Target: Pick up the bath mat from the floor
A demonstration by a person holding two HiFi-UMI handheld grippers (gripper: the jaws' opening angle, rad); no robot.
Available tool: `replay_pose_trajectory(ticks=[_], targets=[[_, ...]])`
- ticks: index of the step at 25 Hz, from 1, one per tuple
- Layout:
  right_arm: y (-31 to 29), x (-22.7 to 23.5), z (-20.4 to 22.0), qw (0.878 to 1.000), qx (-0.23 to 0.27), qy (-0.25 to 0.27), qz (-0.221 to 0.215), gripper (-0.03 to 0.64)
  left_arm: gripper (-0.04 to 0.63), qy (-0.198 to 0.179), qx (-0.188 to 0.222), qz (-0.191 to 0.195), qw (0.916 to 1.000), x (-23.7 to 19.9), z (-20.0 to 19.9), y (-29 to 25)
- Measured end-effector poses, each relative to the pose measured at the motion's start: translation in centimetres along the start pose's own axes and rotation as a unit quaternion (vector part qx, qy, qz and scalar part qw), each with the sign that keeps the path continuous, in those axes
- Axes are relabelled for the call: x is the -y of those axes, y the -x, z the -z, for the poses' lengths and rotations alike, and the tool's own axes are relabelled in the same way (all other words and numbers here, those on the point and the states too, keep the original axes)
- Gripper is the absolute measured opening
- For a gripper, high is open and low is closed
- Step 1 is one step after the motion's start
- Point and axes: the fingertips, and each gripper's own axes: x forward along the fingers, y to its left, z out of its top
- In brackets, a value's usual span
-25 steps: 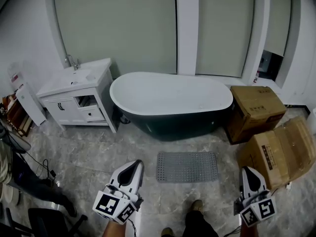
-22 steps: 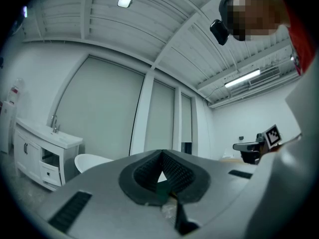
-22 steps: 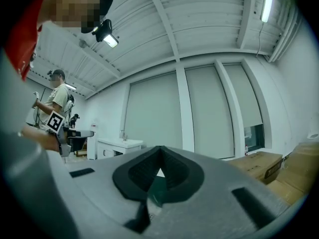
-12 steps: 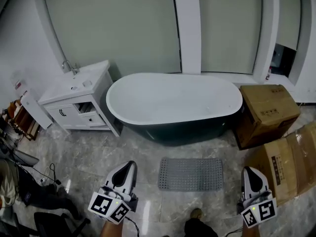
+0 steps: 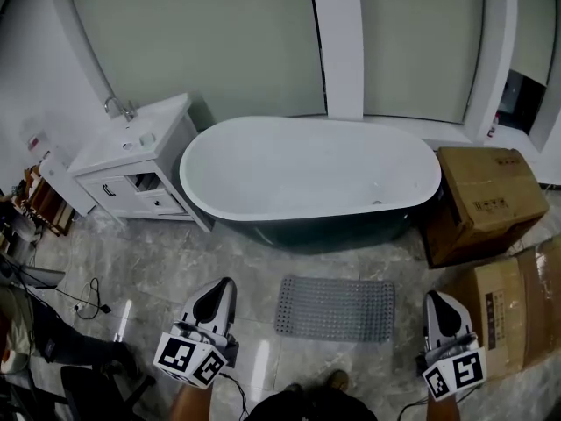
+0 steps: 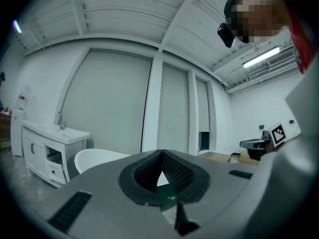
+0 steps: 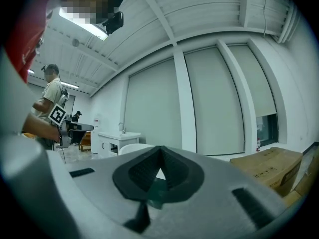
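Two hand-held grippers are held low at the near edge of the head view, the left hand-held gripper (image 5: 216,295) and the right hand-held gripper (image 5: 440,307). Both are seen with their jaws pressed together and nothing between them; in each gripper view only the closed pads are shown, with the room beyond. None of the task is judged to be done. The bath mat (image 5: 335,309) is laid flat on the floor (image 5: 149,261), untouched, between the two grippers and a little ahead of them, just in front of the bathtub (image 5: 311,178). The whole job is judged to be left: the jaws are to be opened, a gripper is to be lowered to an edge of the mat, and the edge is to be pinched and lifted clear. The mat is grey and dotted all over with small holes or studs; it is judged to be limp, so sagging is to be expected once it is raised. The floor is tiled in grey marbled stone, and light is reflected from it. A white sink cabinet (image 5: 140,160) with a tap is set to the left of the tub, cardboard boxes (image 5: 486,200) are stood at its right, and tall covered windows are seen behind.
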Motion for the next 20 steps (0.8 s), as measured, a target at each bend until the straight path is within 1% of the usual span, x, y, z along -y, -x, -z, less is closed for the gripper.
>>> replay_pose_trajectory(ticks=[4, 8, 13, 16, 20], targets=[[-2.1, 0.9, 1.6, 1.000, -0.017, -0.005, 0.004, 0.005, 0.011, 0.009, -0.020, 0.001, 0.9998, -1.1, 2.1, -2.3], [-4.0, 1.8, 3.9, 0.999, -0.036, -0.018, 0.024, 0.005, 0.011, 0.017, -0.042, 0.006, 0.9990, -2.6, 4.9, -4.5], [-5.9, 2.8, 8.5, 0.997, -0.063, -0.025, 0.043, 0.005, 0.011, 0.020, -0.074, 0.027, 0.9967, -4.5, 10.9, -7.0], [-6.8, 3.4, 11.6, 0.995, -0.083, -0.026, 0.052, 0.005, 0.011, 0.031, -0.099, 0.027, 0.9943, -5.5, 14.2, -8.4], [-7.9, 4.1, 16.0, 0.992, -0.110, -0.028, 0.060, 0.005, 0.011, 0.043, -0.118, 0.031, 0.9916, -6.8, 19.4, -9.8]])
